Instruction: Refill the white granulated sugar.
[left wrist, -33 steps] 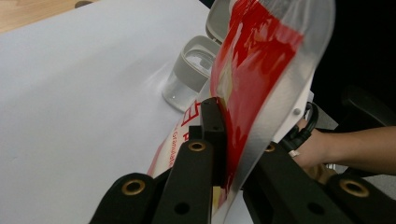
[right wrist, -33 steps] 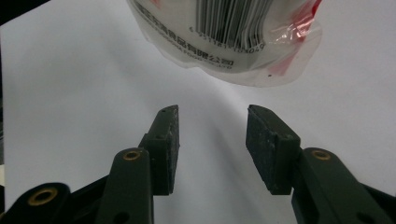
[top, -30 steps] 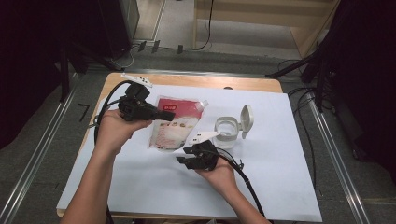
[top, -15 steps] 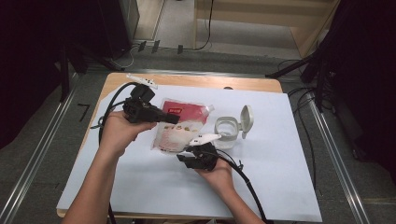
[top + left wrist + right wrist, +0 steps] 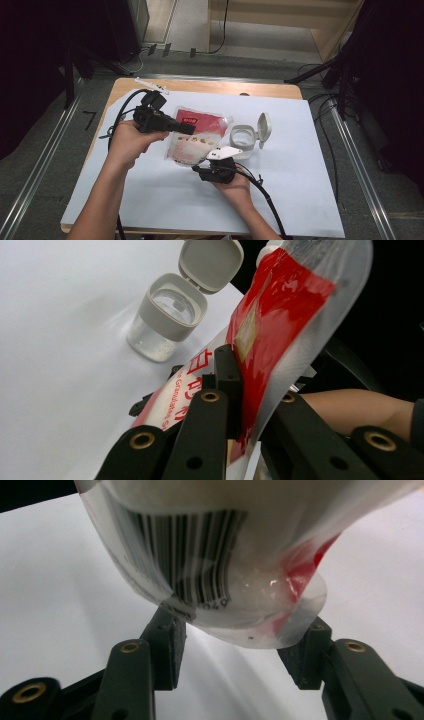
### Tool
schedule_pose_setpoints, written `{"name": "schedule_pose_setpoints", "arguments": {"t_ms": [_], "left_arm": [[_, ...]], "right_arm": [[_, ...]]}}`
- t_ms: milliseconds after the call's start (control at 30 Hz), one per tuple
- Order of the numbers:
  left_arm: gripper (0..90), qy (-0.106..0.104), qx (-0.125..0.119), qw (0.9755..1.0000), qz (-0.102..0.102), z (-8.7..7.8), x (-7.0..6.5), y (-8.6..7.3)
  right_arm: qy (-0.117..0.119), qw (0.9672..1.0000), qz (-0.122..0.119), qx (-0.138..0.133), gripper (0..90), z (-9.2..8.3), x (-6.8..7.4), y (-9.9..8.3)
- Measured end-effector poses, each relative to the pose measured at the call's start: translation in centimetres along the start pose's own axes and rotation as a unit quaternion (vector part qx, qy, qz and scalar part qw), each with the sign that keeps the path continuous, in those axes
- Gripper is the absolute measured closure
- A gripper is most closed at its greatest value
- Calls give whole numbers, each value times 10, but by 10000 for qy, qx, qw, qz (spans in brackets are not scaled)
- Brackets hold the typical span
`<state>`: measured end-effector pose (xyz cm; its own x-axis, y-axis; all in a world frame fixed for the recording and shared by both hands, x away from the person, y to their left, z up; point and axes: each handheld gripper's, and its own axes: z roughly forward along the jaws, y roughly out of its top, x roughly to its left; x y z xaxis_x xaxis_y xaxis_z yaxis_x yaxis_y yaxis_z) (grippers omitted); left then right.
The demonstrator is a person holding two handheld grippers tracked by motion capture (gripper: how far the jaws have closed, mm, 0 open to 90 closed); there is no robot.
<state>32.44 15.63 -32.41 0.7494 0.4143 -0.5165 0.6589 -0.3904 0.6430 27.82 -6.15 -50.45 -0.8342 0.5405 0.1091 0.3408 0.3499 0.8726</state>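
My left hand-held gripper (image 5: 227,390) clamps the soft, slippery sugar pouch (image 5: 197,137) (sealed edge grips best); right hand-held gripper (image 5: 240,655) stands apart, having just widened.

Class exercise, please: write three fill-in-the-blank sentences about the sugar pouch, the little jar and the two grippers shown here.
1. The left gripper is shut on the red and clear plastic ____ of white granules.
2. The small clear jar with a grey collar has its flip lid ____.
3. The right gripper has jaws that have just been ____, under the barcoded end.

Missing words: pouch; open; opening

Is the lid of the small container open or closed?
Open: the container's hinged lid stands flipped back, leaving its mouth uncovered.
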Motion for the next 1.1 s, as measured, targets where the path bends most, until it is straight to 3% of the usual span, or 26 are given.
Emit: {"name": "schedule_pose_setpoints", "arguments": {"t_ms": [100,167,233,333,400,433,467,500,533,600,667,700,733,800,867,900,967,1000,1033,1100], "left_arm": [[900,-45,-9,10000,-76,1,-1,0],[900,-29,-27,10000,-69,2,-1,1],[900,-5,-78,9999,-112,3,0,1],[898,101,-154,9998,-92,6,1,1],[899,151,-158,9997,-99,8,2,1],[896,230,-125,9996,-90,13,4,1],[896,161,-71,9998,-81,16,5,1],[892,161,-71,9998,-81,16,5,1],[884,209,-22,9998,48,22,4,1],[869,484,23,9987,149,24,2,1],[837,478,197,9985,182,27,3,1],[807,564,363,9974,265,29,2,1],[793,564,363,9974,265,29,2,1],[777,604,520,9950,600,36,1,-2],[777,635,486,9946,660,37,0,-2],[763,689,584,9930,756,40,-1,-2],[751,680,731,9921,761,43,0,-3],[751,690,763,9926,642,44,1,-3],[761,663,804,9939,356,45,3,-3],[787,616,773,9949,201,45,5,-3]], "right_arm": [[-21,10000,-7,-86,423,0,-2,0],[50,9999,29,-106,486,0,-1,0],[112,9999,12,-92,486,-1,0,1],[145,9996,-193,-109,495,-2,8,1],[204,9995,-200,-99,498,-2,10,1],[317,9986,-398,-110,527,-3,16,1],[293,9979,-563,-104,540,-3,20,1],[293,9979,-563,-104,540,-3,20,1],[403,9980,-483,-30,550,-2,27,2],[549,9982,-243,-76,558,-3,27,2],[631,9979,-50,-116,564,-4,26,4],[639,9979,-46,-132,566,-6,26,4],[639,9979,-46,-132,566,-6,26,4],[754,9970,120,-151,569,-11,24,8],[792,9966,168,-130,569,-13,23,8],[810,9963,247,-110,570,-15,21,9],[793,9965,248,-59,571,-16,20,9],[805,9964,265,-4,571,-17,20,8],[843,9960,293,15,570,-16,19,8],[878,9956,322,67,570,-16,18,7]]}}
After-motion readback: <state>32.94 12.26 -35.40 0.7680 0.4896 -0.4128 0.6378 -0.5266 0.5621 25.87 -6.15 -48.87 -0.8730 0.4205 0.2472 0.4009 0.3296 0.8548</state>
